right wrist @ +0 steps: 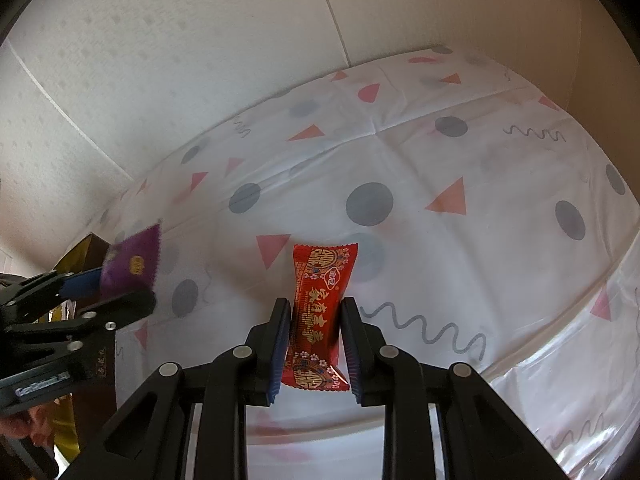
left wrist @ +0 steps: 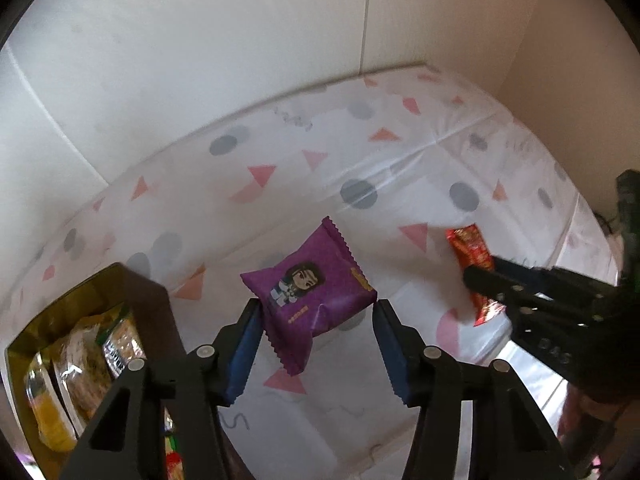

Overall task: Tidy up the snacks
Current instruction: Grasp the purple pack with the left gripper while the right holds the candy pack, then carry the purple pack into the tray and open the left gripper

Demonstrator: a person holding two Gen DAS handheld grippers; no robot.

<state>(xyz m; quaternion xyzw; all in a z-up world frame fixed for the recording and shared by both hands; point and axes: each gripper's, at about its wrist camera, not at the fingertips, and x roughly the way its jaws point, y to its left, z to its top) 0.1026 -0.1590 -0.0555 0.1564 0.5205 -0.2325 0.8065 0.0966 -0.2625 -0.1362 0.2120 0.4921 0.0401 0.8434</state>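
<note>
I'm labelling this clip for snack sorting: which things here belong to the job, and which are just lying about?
Part of the job:
- purple snack packet, held in the left tool
- red candy packet, held in the right tool
- gold box with snack packs inside

Just there:
- patterned tablecloth
- white wall

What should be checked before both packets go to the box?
1. Left gripper shut on the purple packet: ok, the pads press both its sides.
2. Right gripper shut on the red packet: ok, pinched at its middle.
3. Packets off the tablecloth: cannot tell.
4. Box within view: ok, at the left, open on top.
5. Room in the box: cannot tell; packets already lie inside.
6. Grippers apart from each other: ok.
</note>
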